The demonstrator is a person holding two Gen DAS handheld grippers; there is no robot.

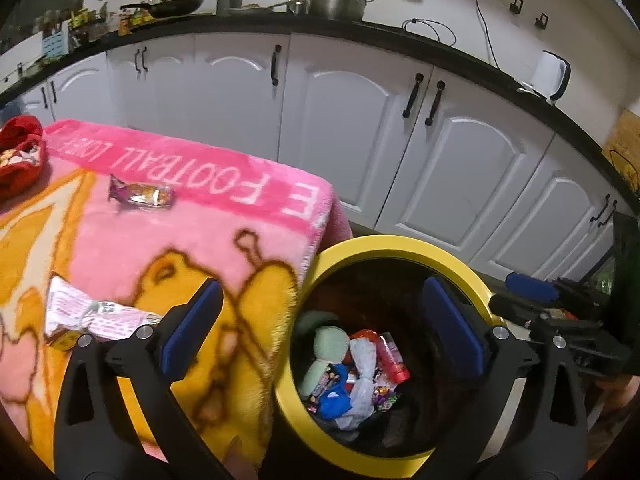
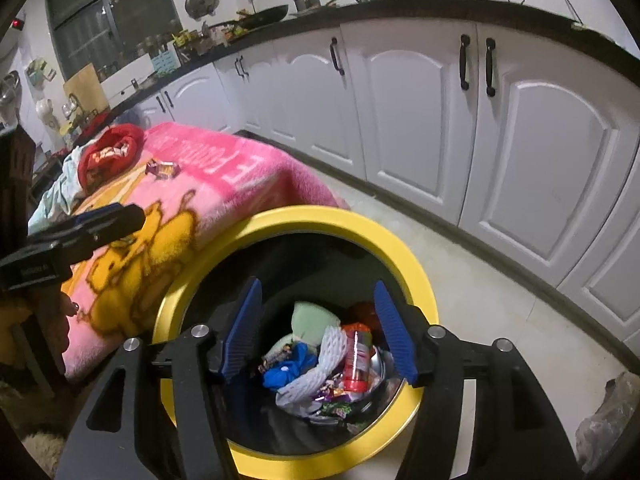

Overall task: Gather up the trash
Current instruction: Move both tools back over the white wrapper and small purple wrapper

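Right now both grippers hover over the yellow-rimmed trash bin [image 2: 416, 268], which stands on the floor tight against the edge of the table draped in a pink blanket [image 1: 224, 236]. Seen from the left wrist, the left gripper [image 1: 320, 332] has its blue pads spread as wide as they go, with nothing between them; one pad sits over the blanket, the other over the bin's mouth. The right gripper [image 2: 320, 332] is partly released, its pads apart and clear of everything, aimed straight down into the bin. Neither carries anything.

Inside the bin lie a red bottle [image 2: 357, 360], white foam netting [image 2: 316, 376], a pale green wad [image 2: 310, 318], a blue scrap [image 2: 286, 372] and shiny candy wrappers [image 2: 332, 404], so I judge this to be the drop-off step, just finishing.

Trash is left on the table. In the left wrist view a purple-ended snack wrapper [image 1: 142, 196] lies at about ten o'clock from the bin, near the pink lettered border, and a crumpled white printed wrapper [image 1: 94, 316] lies at nine o'clock, just beside the left gripper's near pad. A red cloth item [image 1: 18, 152] sits at the far corner; whether it counts as trash I cannot tell.

The next move probably calls for swinging the left gripper, jaws wide, over the white wrapper and pinching it flat against the plush blanket without snagging the pile
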